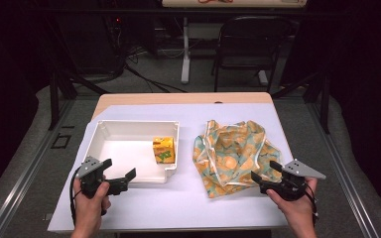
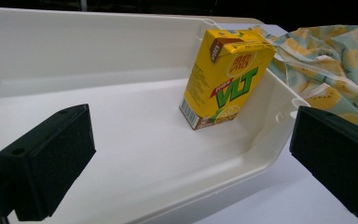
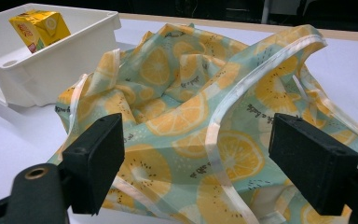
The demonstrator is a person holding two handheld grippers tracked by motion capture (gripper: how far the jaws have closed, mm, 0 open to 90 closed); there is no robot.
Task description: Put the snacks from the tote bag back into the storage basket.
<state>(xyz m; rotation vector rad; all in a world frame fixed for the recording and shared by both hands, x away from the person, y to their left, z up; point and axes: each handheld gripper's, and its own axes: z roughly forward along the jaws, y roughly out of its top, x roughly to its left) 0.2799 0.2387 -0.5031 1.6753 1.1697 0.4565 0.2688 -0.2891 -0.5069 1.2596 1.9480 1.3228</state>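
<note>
Looks like the very start of bagging the juice box (image 2: pixel 227 77): it stands in the right end of the white tray (image 1: pixel 110 130), untouched. Left hand-held gripper (image 1: pixel 120 174) sits wide open at the tray's near rim. Right hand-held gripper (image 1: pixel 266 170), also wide, faces the crumpled bag (image 3: pixel 200 116) on the worktop (image 1: pixel 178 198). Next up, probably: pinch the bag's trim to open it.

The bag (image 3: pixel 205 135) runs off the bottom edge at 6 o'clock in the right gripper view. The tray (image 2: pixel 135 56) is cut off at 9 o'clock in the left gripper view. The small print on the juice box (image 2: pixel 226 77) is too tiny to read.
</note>
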